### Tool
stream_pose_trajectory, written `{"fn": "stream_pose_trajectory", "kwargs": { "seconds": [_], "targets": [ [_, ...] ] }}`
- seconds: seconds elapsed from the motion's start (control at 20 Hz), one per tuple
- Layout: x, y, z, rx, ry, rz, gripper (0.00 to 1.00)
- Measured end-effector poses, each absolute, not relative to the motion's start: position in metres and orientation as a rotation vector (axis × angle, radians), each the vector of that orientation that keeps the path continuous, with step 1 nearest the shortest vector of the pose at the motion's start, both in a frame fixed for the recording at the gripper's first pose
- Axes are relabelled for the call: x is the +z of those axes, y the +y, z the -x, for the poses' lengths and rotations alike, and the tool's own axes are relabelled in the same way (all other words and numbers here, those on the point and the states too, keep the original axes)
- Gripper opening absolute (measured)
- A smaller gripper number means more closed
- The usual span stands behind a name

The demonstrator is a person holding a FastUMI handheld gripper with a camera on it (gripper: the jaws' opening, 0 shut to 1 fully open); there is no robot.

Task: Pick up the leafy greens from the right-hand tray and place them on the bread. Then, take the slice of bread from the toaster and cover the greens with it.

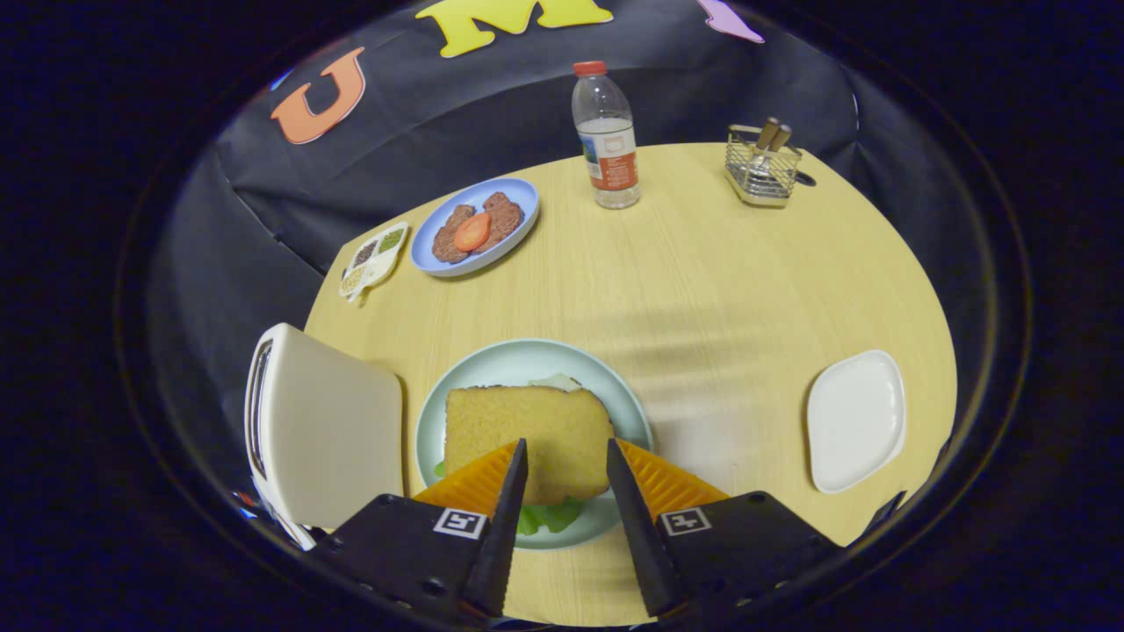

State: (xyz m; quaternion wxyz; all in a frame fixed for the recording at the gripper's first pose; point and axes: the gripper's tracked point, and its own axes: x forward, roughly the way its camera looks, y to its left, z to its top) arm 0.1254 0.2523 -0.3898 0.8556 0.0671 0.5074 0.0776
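I have the gripper [566, 456] over the near edge of the pale green plate [439, 412], its fingers spread apart with nothing pinched between them. The top slice of bread [527, 430] lies flat on the plate, its near edge sitting in the gap between my fingertips, which flank that edge, though I cannot tell whether either one brushes it. The leafy greens [549, 516] peek out from under the slice at the near side, and a sliver of something pale shows at its far edge, probably the lower bread. So the stack looks built, and what is left, as I judge it, is to come away cleanly.

To do that well I would keep the fingers open wide and lift straight up and back toward myself, not sideways, so neither tip drags the slice off the greens. The slice sits a little toward the left of the plate, near the toaster [325, 421], so I would watch my left finger against the toaster's side as I retreat.

The white tray [856, 421] on the right holds nothing. Far across the table [720, 290] stand a blue plate [509, 250], a water bottle [606, 136] and a wire caddy [762, 167], all well apart from my path.
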Motion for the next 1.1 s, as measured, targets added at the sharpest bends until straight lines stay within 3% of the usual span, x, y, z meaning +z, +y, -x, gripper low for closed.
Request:
{"fn": "stream_pose_trajectory", "kwargs": {
  "seconds": [0.15, 0.35, 0.7, 1.1],
  "targets": [
    [-0.358, 0.244, -0.117, 0.178, 0.992, -0.111, 0.61],
    [-0.293, 0.231, -0.11, 0.208, 0.84, -0.056, 0.78],
    [-0.162, 0.192, -0.079, 0.17, 0.525, -0.066, 0.94],
    [-0.025, 0.161, -0.01, 0.171, 0.173, -0.01, 0.96]
  ]
}}
